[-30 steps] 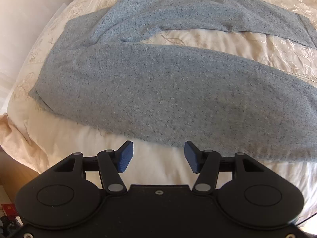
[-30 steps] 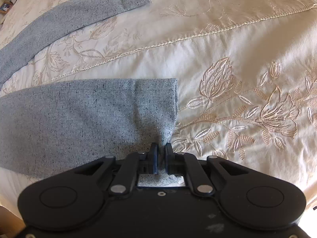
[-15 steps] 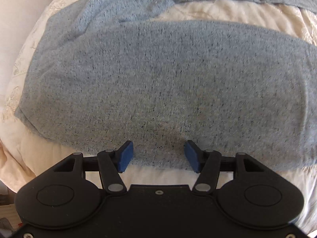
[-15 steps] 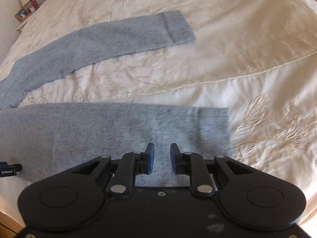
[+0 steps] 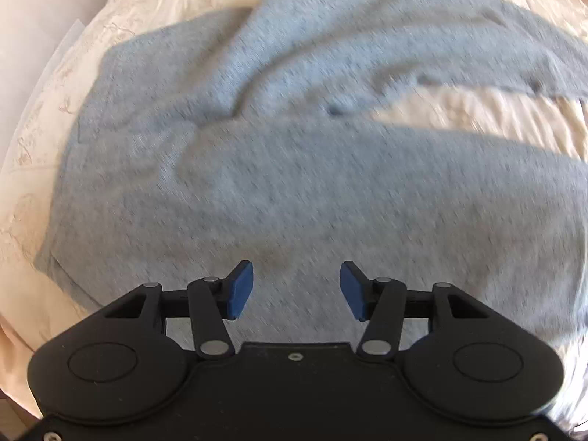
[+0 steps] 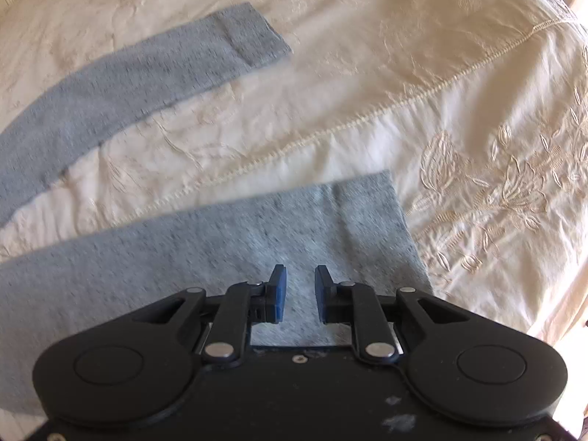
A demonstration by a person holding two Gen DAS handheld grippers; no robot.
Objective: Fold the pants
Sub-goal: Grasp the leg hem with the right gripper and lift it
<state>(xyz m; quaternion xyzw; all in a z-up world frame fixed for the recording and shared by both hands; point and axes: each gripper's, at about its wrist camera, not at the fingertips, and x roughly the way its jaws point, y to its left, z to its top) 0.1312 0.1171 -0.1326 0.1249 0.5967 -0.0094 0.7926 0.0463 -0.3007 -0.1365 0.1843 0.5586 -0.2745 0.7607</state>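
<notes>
Grey-blue knit pants lie spread flat on a cream bedspread, the two legs parting toward the right. My left gripper hovers over the wide upper part of the pants; its jaws stand wide and are closing, with no fabric between the blue pads. In the right wrist view the near leg ends in a cuff, and the far leg lies apart from it. My right gripper is above the near leg just short of the cuff, open by a narrow gap and holding nothing.
The embroidered bedspread carries a stitched seam and flower patterns to the right of the cuff. The bed's edge drops away at the far right in the right wrist view. A pale wall borders the bed on the left.
My right gripper let go of the near leg's cuff corner, opened and lifted off it. My left gripper travelled from the bed's near edge forward over the pants' upper part.
</notes>
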